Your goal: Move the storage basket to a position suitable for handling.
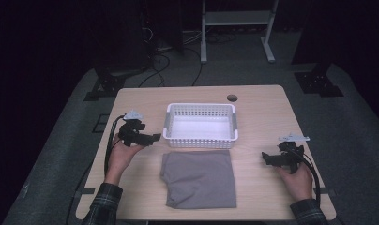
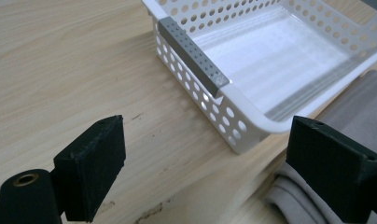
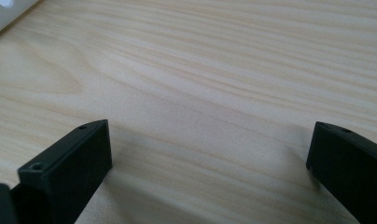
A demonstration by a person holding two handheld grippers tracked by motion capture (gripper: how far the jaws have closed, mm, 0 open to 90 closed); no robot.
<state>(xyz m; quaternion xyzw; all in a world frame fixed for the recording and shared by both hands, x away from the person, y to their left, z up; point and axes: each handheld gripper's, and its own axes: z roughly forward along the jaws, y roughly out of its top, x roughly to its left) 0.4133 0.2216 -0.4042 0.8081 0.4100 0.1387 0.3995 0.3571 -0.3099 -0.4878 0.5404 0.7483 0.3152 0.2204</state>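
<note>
I can read no brand, label or writing anywhere I look. On my left, the left gripper point(image 1: 155, 138) sits just off the near-left corner of the white basket point(image 1: 200, 138), its jaws wide with only bare wood between them. From the left gripper view, the basket's point(image 2: 233, 123) perforated plastic wall with its grey rim strip lies ahead, and the folded grey cloth point(image 2: 294, 198) peeks out beside the right-hand jaw, untouched. In the middle, the cloth point(image 1: 199, 178) lies flat, soft and roughly rectangular, on the pale wood-grain table point(image 1: 258, 187), just in front of the basket. On my right, the right gripper point(image 1: 264, 156) rests well clear of the cloth, jaws spread wide over bare tabletop point(image 3: 200, 70).
</note>
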